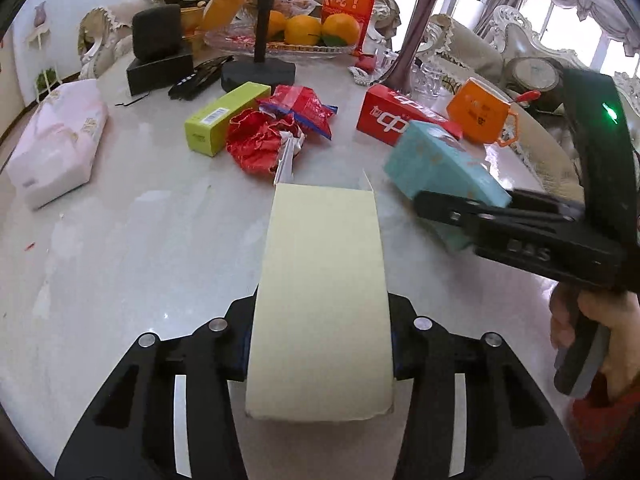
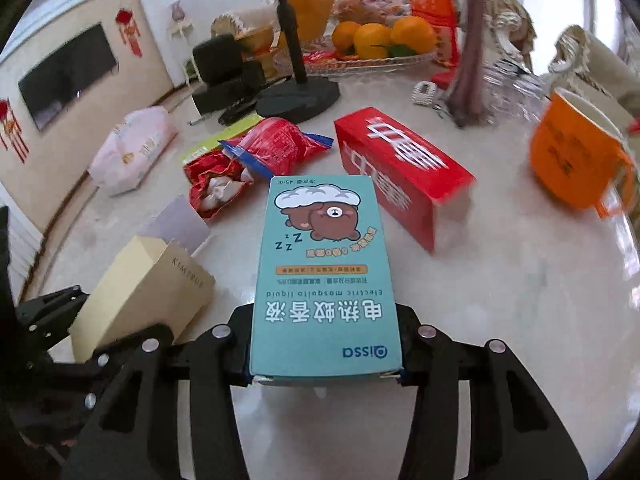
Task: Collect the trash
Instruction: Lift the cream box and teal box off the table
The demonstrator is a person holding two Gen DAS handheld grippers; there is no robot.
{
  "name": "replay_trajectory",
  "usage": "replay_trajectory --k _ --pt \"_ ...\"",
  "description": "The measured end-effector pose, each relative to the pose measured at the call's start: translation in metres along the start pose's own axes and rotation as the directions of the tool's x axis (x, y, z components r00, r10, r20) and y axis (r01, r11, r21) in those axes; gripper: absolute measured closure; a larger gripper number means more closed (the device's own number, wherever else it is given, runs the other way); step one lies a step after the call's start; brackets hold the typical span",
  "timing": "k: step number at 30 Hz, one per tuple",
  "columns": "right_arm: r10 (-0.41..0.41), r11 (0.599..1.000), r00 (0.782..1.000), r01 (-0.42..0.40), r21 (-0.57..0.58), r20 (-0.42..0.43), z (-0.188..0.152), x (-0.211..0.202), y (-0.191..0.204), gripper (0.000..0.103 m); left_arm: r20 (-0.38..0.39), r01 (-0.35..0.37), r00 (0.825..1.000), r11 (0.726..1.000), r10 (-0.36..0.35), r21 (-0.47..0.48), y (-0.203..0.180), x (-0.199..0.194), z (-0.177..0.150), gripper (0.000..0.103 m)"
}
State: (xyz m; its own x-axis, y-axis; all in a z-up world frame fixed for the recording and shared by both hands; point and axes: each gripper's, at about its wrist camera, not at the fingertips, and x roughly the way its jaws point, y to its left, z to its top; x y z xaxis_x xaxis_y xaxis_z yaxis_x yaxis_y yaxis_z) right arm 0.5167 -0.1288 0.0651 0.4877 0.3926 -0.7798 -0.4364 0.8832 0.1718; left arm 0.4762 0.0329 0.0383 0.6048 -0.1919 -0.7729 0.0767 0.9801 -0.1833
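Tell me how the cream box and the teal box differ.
The cream box is plain, with an open end flap; the teal box carries a cartoon bear and print, with no open flap showing. The left gripper clamps the cream one, the right gripper the teal. Both are cartons gripped at their near ends.

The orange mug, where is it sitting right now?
The orange mug stands on the table's far right, just right of the red box.

We are looking down and forward from each wrist, close over the table (image 1: pixel 120 240). Both views are sharing the red box (image 1: pixel 394 114) (image 2: pixel 400 168), the orange mug (image 1: pixel 478 114) (image 2: pixel 576 160) and the fruit tray (image 1: pixel 280 46) (image 2: pixel 360 65).
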Motion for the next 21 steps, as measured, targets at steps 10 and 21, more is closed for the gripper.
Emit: replay_trajectory --k 10,21 --pt "0.112 0.988 0.990 -0.120 0.098 0.086 -0.061 -0.059 0.018 0.058 0.078 0.015 0.997 0.999 -0.012 -0.031 -0.004 -0.056 -0.050 0.057" --pt "0.132 0.987 0.986 -0.140 0.081 0.099 -0.120 -0.098 0.044 0.057 0.126 0.027 0.992 1.000 -0.027 0.004 -0.026 -0.099 -0.096 0.057"
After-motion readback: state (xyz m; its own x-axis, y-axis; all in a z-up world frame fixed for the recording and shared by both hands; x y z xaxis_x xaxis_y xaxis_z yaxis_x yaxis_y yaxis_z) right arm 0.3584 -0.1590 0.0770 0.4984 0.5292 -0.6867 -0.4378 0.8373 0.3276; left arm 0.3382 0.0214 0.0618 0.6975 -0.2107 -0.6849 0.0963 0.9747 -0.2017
